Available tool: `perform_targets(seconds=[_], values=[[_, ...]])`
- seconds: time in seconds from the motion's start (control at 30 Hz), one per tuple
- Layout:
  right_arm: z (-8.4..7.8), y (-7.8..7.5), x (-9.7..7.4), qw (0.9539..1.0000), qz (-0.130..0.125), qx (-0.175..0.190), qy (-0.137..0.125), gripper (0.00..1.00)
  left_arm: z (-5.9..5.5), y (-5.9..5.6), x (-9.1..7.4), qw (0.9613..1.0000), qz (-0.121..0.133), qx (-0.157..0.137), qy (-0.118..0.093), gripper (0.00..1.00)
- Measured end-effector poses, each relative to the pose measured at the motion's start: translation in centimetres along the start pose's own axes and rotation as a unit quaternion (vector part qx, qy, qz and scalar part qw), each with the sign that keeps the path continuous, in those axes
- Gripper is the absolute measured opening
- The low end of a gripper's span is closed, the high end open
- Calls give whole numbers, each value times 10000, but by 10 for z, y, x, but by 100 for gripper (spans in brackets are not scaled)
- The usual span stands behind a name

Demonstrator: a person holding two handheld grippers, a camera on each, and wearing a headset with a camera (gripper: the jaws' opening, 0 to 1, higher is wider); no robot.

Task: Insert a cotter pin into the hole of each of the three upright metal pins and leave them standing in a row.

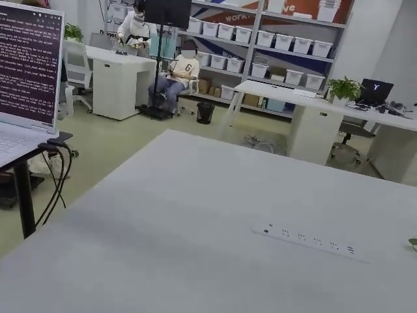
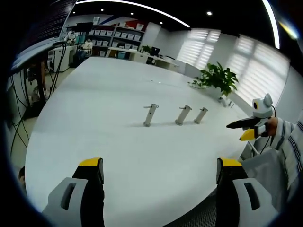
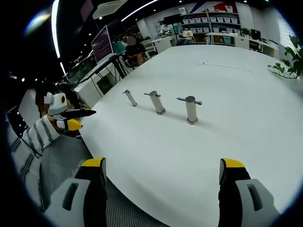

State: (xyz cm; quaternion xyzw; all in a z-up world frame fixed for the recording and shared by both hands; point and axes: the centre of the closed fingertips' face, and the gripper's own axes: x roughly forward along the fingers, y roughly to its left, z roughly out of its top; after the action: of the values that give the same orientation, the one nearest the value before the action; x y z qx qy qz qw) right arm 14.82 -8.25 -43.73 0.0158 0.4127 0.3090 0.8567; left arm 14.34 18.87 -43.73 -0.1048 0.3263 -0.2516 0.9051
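Okay, you look basically done: three upright silver metal pins (image 3: 156, 102) stand in a row on the white tabletop (image 3: 227, 85), nearest with a thin cotter pin (image 3: 182, 100) through it. Your left gripper (image 2: 160, 163) and right gripper (image 3: 162, 163) gape wide, empty. Just check the far two.

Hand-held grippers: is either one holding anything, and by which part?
Nothing is held. The left hand-held gripper and the right hand-held gripper both have jaws wide apart, with bare table showing between them.
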Motion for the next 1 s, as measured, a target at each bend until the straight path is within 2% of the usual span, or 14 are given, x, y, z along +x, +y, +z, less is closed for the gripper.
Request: perform_targets(seconds=[0.17, 0.43, 0.77, 1.0], values=[[-1, -3, -2, 10000, -75, 3, 49, 98, 5, 1, -4, 9999, 50, -57, -90, 99], [3, -13, -5, 9997, -225, 72, 45, 98, 4, -2, -8, 9999, 135, -93, -22, 99], [5, -16, -7, 9995, -310, 39, -29, 98, 8, 0, -9, 9996, 269, 49, -43, 99], [8, -17, -8, 9995, -314, -20, -37, 98, 6, 1, -12, 9996, 288, 30, 46, 91]])
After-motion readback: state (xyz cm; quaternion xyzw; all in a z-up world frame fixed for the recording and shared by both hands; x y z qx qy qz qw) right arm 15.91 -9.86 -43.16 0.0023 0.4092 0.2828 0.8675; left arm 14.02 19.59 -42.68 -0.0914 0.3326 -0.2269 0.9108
